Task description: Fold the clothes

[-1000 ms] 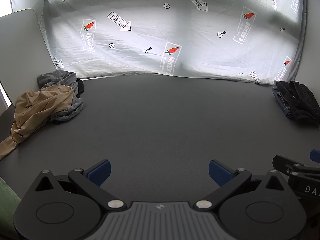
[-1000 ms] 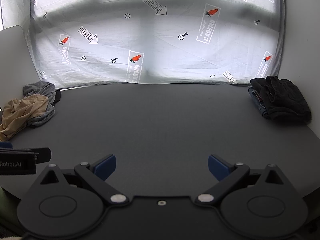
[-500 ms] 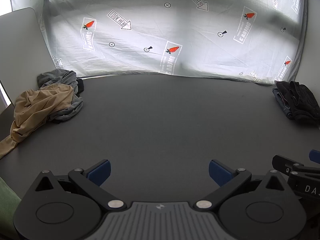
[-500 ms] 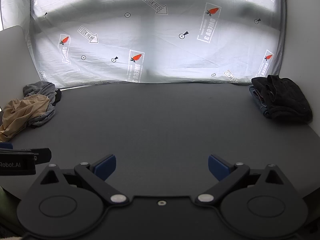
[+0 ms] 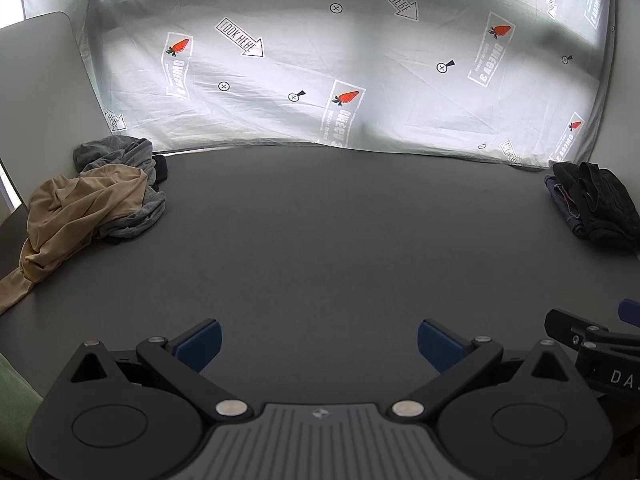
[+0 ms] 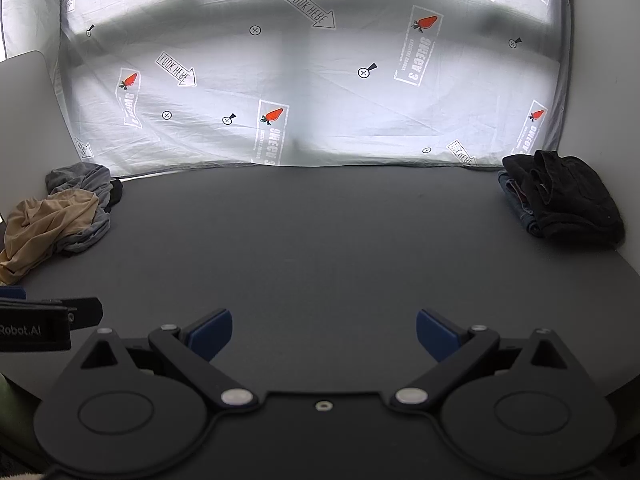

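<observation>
A crumpled tan garment [image 5: 76, 216] lies on a grey garment [image 5: 132, 168] at the far left of the dark table [image 5: 320, 240]; the pile also shows in the right wrist view [image 6: 52, 228]. A folded stack with a black garment [image 5: 596, 204] on a denim one sits at the far right, also seen in the right wrist view [image 6: 568, 196]. My left gripper [image 5: 318, 344] is open and empty near the table's front edge. My right gripper [image 6: 323, 334] is open and empty beside it.
A white printed cloth backdrop [image 5: 340, 60] hangs behind the table. A pale panel [image 5: 36, 92] stands at the far left. The right gripper's body [image 5: 592, 344] shows at the right edge of the left wrist view.
Both views have shifted very slightly; the clothes piles sit a touch lower in frame. Both grippers stay open and empty.
</observation>
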Demonstrator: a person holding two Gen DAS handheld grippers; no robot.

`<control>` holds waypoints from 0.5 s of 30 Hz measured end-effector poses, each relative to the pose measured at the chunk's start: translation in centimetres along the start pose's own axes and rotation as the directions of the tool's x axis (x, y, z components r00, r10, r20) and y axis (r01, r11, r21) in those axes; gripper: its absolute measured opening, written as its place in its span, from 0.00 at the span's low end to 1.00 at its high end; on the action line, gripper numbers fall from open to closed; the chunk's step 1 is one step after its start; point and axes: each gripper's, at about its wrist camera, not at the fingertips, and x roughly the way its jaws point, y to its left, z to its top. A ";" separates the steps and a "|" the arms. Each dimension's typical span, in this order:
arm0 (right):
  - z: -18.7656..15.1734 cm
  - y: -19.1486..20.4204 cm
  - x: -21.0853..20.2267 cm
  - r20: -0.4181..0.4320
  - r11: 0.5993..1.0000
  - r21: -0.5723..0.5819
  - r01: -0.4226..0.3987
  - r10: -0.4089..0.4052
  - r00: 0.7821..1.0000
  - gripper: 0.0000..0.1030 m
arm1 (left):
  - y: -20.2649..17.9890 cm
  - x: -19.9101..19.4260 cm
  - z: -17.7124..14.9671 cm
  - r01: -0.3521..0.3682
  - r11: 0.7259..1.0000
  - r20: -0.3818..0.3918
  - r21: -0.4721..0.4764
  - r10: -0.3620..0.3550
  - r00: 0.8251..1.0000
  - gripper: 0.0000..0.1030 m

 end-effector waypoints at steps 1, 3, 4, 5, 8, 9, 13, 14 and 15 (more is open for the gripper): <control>-0.2 -0.2 0.0 0.002 1.000 0.000 -0.001 0.001 1.000 0.97 | 0.0 0.0 0.0 0.000 1.000 -0.001 -0.001 0.000 1.000 1.00; -0.3 -0.3 0.0 0.002 1.000 0.000 -0.002 0.002 1.000 0.97 | 0.1 0.1 0.0 0.001 1.000 -0.001 0.000 -0.001 1.000 1.00; -0.3 -0.3 0.0 0.002 1.000 0.000 -0.002 0.002 1.000 0.97 | 0.0 0.1 0.0 0.001 1.000 -0.001 0.000 -0.001 1.000 1.00; -0.2 -0.3 0.1 0.001 1.000 0.001 -0.002 0.002 1.000 0.97 | 0.1 0.1 -0.1 0.001 1.000 0.000 0.001 -0.001 1.000 1.00; -0.2 -0.2 0.1 0.002 1.000 0.002 0.000 0.000 1.000 0.97 | 0.1 0.1 -0.1 0.001 1.000 0.001 0.000 -0.001 1.000 1.00; -0.2 -0.2 0.1 0.003 1.000 0.002 0.000 0.000 1.000 0.97 | 0.1 0.2 0.0 0.001 1.000 0.000 0.000 -0.001 1.000 1.00; -0.1 -0.3 0.4 0.000 1.000 0.002 0.001 -0.001 1.000 0.97 | 0.1 0.4 0.0 0.003 1.000 -0.002 -0.006 -0.003 1.000 1.00; -0.1 -0.4 0.5 0.000 1.000 0.002 0.000 0.000 1.000 0.97 | 0.1 0.5 0.1 0.001 1.000 -0.002 -0.009 -0.001 1.000 1.00; 0.0 -0.4 0.6 -0.001 1.000 0.002 0.000 0.000 1.000 0.97 | 0.0 0.6 0.1 0.000 1.000 -0.003 -0.012 0.000 1.000 1.00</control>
